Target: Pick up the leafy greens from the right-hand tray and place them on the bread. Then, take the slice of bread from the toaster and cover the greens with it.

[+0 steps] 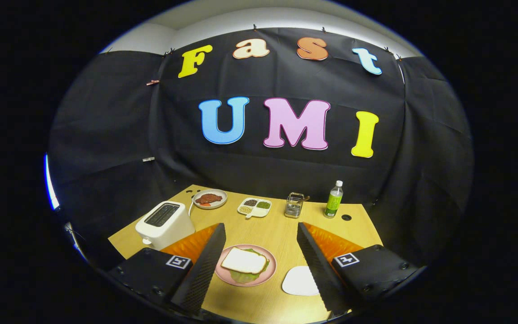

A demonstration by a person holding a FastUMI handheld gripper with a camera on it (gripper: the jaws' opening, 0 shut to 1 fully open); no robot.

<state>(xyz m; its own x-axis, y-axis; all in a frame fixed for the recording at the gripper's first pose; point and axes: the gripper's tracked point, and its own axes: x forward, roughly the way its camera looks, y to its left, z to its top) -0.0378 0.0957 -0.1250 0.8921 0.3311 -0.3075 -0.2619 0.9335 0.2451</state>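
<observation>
A pink plate (268, 275) lies on the wooden table between my fingers, below them. On it a slice of white bread (244, 261) covers leafy greens (243, 277), whose edges stick out beneath it. A white toaster (165, 224) stands to the left, beyond my left finger; its slots look dark. A small white tray (299, 281) lies right of the plate, partly behind my right finger, with nothing on the part that shows. My gripper (261, 234) hangs well above the table, open, with nothing between its fingers.
Along the back of the table (259, 231) stand a plate with red meat (209, 199), a white divided dish of beans (255, 207), a metal holder (294, 204) and a green bottle (333, 200). The table's right edge lies just past the bottle.
</observation>
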